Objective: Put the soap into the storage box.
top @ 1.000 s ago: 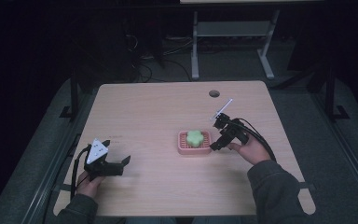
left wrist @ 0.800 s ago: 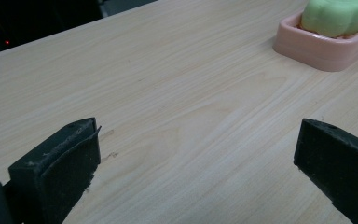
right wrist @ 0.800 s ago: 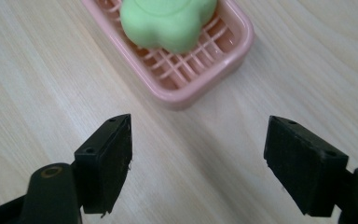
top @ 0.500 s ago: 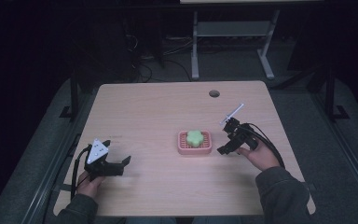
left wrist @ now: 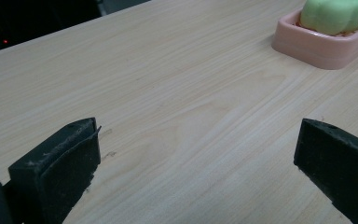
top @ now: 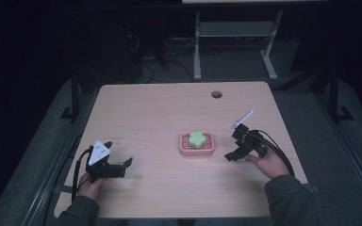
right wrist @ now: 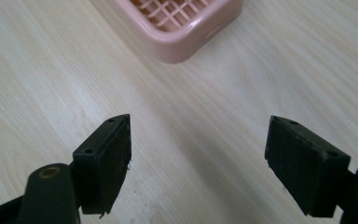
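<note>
A pink soap dish (top: 184, 147) sits near the middle of the wooden table (top: 160, 113), with a green flower-shaped soap (top: 197, 138) lying in it. My right gripper (top: 232, 155) hovers just right of the dish, open, nothing between its jaws. In the right gripper view that gripper (right wrist: 198, 163) looks down at bare wood, with a corner of the pink dish (right wrist: 182, 44) just ahead. My left gripper (top: 120, 167) rests near the front left of the table, open and empty. In the left gripper view my left gripper (left wrist: 198, 172) faces the dish (left wrist: 317, 44) and green soap (left wrist: 338, 14) far off.
A round cable hole (top: 216, 94) lies near the table's far edge. Behind the table stands a grey metal frame (top: 235, 42) on a dark floor. Cables trail from both grippers.
My right gripper has drawn back to the right and toward me, away from the dish, leaving the green soap lying in it. The left gripper has stayed put.
</note>
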Demonstrator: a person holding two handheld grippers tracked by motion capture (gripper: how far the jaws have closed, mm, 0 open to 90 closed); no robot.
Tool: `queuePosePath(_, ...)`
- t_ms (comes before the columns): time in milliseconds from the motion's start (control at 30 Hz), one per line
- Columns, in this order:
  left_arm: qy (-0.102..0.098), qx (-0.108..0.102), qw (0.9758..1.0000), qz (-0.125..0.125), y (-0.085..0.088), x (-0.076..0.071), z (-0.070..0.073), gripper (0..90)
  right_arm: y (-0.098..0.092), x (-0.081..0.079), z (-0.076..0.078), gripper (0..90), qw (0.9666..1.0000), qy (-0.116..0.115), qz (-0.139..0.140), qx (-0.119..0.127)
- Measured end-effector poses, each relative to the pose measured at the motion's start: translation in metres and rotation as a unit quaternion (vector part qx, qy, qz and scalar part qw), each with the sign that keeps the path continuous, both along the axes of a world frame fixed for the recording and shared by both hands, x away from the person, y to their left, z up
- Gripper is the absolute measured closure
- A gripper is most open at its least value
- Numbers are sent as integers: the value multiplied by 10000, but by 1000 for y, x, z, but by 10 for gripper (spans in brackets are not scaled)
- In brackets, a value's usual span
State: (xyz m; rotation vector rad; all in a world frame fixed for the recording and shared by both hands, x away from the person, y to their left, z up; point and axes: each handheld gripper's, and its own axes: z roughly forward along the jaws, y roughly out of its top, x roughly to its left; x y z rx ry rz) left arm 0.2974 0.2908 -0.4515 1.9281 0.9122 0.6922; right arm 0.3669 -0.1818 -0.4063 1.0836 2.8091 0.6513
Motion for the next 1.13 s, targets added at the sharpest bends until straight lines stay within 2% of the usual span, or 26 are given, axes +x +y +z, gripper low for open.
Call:
queuePosePath(633,15,38,10000,2,-1,1,-1,0,-30,-27,-13,225,9997,0,-235,72)
queuePosePath(1033,-16,13,10000,14,-1,1,-2,0,-45,-54,-20,216,9990,-170,-342,215)
queuePosePath(1133,-10,32,10000,23,-1,2,-2,0,-48,-63,-22,215,9984,-245,-395,313)
